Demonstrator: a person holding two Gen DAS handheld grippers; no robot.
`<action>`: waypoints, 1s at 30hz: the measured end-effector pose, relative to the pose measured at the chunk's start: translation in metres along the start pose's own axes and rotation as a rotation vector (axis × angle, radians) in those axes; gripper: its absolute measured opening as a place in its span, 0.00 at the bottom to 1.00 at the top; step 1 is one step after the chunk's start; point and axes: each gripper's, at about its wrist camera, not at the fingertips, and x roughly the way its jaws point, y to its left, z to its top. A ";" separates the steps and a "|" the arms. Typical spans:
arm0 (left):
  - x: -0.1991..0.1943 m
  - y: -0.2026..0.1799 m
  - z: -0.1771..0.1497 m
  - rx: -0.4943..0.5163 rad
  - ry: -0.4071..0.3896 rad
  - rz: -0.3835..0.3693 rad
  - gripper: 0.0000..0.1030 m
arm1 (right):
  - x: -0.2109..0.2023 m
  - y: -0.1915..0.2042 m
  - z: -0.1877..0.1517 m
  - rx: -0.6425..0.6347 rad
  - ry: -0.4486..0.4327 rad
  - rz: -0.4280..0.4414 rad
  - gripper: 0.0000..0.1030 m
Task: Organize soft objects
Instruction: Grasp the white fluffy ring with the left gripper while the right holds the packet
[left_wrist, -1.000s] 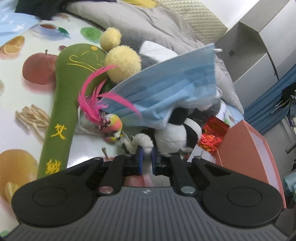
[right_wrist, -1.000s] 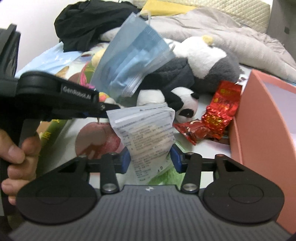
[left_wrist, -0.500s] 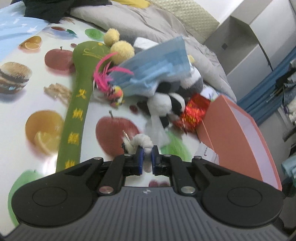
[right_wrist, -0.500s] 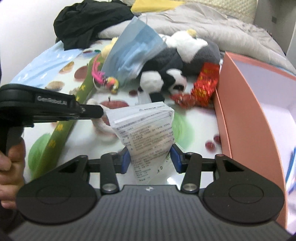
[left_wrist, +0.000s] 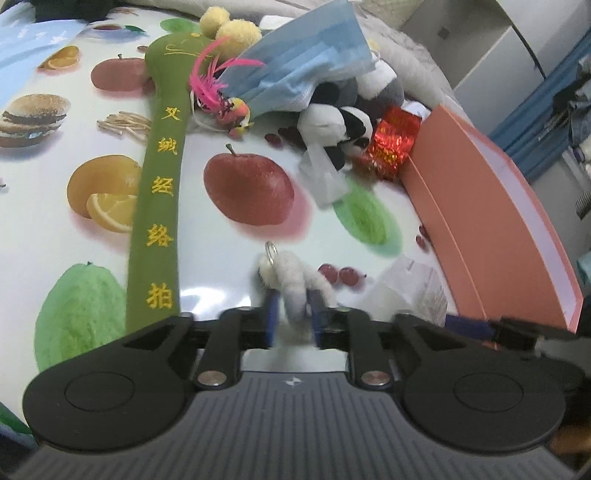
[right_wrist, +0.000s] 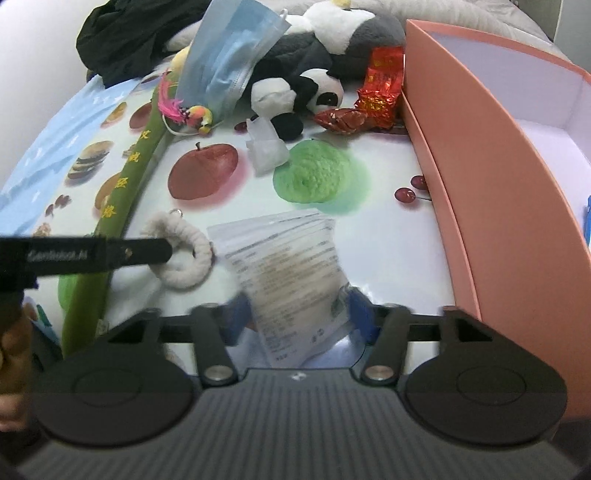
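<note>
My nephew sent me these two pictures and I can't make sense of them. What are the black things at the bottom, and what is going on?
No robot: a person holds a two-finger gripper in each hand, each with a camera looking along its fingers. One picture is from the left gripper, the other from the right gripper. Both sets of jaws are opening. A white rope ring lies between the left fingers, a clear printed packet between the right. On the fruit-print cloth lie a green padded stick, blue mask, panda and red foil packets, beside a pink box.
</note>
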 end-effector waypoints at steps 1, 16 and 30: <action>-0.003 0.001 0.000 0.005 -0.003 -0.003 0.37 | 0.000 0.000 0.000 -0.004 -0.007 0.000 0.74; 0.007 0.001 0.015 0.046 -0.047 0.021 0.52 | 0.007 0.006 0.002 -0.130 -0.094 0.053 0.67; 0.022 0.002 0.018 0.049 -0.048 0.025 0.46 | 0.000 0.005 -0.004 -0.139 -0.092 0.016 0.32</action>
